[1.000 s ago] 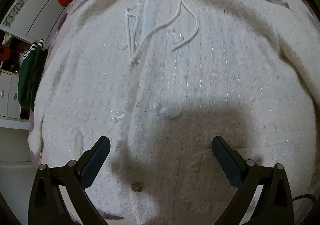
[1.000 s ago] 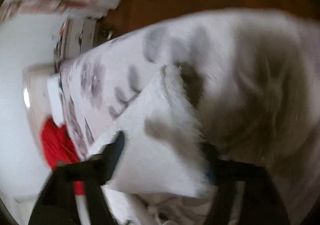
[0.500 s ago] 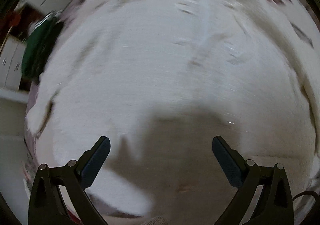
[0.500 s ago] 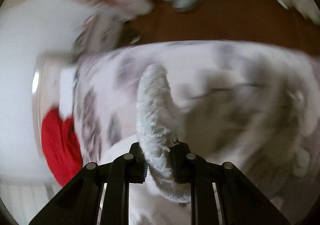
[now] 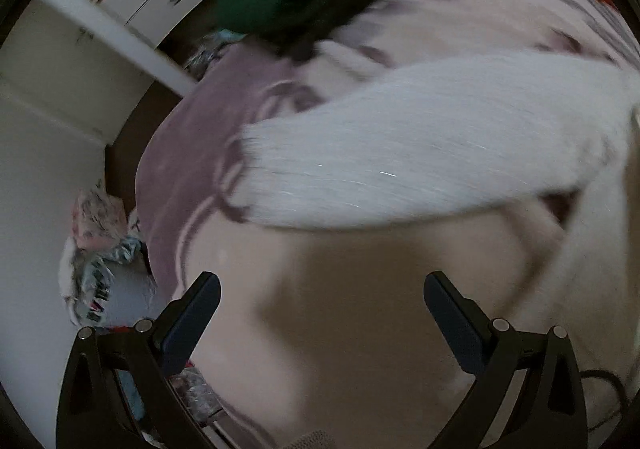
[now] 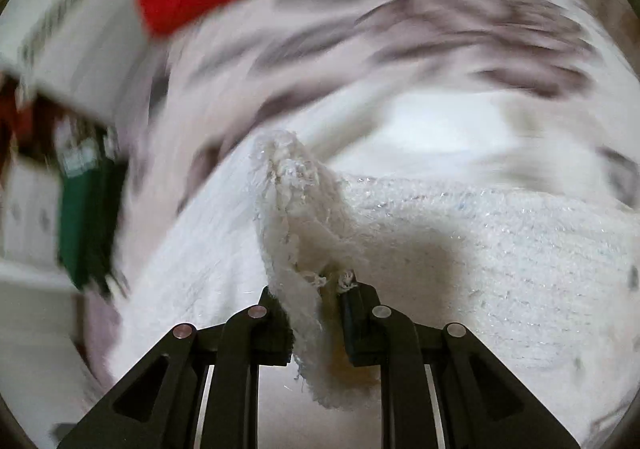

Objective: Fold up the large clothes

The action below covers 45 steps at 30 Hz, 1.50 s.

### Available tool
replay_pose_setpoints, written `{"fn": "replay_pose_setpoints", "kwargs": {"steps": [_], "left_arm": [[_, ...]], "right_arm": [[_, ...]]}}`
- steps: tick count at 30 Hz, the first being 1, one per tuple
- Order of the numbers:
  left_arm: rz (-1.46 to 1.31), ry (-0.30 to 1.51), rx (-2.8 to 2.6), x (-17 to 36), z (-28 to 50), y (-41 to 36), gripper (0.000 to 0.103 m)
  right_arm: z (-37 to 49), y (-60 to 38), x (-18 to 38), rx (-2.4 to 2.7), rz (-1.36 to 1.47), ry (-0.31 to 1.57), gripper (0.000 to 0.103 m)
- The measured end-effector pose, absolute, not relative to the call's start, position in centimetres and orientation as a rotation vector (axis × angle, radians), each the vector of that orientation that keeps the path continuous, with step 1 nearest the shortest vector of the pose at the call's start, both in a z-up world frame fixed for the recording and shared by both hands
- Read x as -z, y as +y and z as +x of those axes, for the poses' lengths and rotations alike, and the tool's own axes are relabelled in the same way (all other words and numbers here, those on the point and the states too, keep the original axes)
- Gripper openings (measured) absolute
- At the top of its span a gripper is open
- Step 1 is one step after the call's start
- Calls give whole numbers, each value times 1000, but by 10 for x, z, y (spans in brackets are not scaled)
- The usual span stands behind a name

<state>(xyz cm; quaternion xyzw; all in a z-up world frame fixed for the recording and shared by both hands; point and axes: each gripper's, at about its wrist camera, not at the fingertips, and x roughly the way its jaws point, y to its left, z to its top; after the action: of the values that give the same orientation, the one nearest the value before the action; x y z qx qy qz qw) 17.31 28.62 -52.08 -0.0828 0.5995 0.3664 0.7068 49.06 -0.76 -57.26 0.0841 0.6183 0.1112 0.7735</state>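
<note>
The left gripper (image 5: 320, 313) has swung off the fuzzy white sweater (image 6: 460, 233) to its sleeve (image 5: 420, 157); its jaws are wide apart, holding nothing. The right gripper (image 6: 314, 313) has pinched the sweater's edge on the flowery bedspread (image 6: 420, 29).

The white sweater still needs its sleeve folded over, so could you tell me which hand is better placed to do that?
Right. The right gripper is already shut on the white sweater, while the left gripper hangs open above the bedspread, holding nothing.
</note>
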Motion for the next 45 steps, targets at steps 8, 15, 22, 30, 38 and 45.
{"fn": "replay_pose_setpoints", "kwargs": {"steps": [8,15,22,30,38,45], "left_arm": [[-377,1370,-785,542,142,323,103],[-427,1410,-808,555,135,310,103],[-360,1419,-762,557,153,287,103],[-429,1407,-727,558,162,285,103],[-922,1216,-602,570,142,339,103],[-1241,944,-661,594,142,400,68]], "right_arm": [[470,138,631,-223,-160,1350,23],[444,-16,574,-274,160,1461,63],[348,-181,600,279,-157,1629,63],[359,-294,651,538,171,1547,63],[278,-297,618,392,411,1578,63],[224,-195,606,92,445,1597,63]]}}
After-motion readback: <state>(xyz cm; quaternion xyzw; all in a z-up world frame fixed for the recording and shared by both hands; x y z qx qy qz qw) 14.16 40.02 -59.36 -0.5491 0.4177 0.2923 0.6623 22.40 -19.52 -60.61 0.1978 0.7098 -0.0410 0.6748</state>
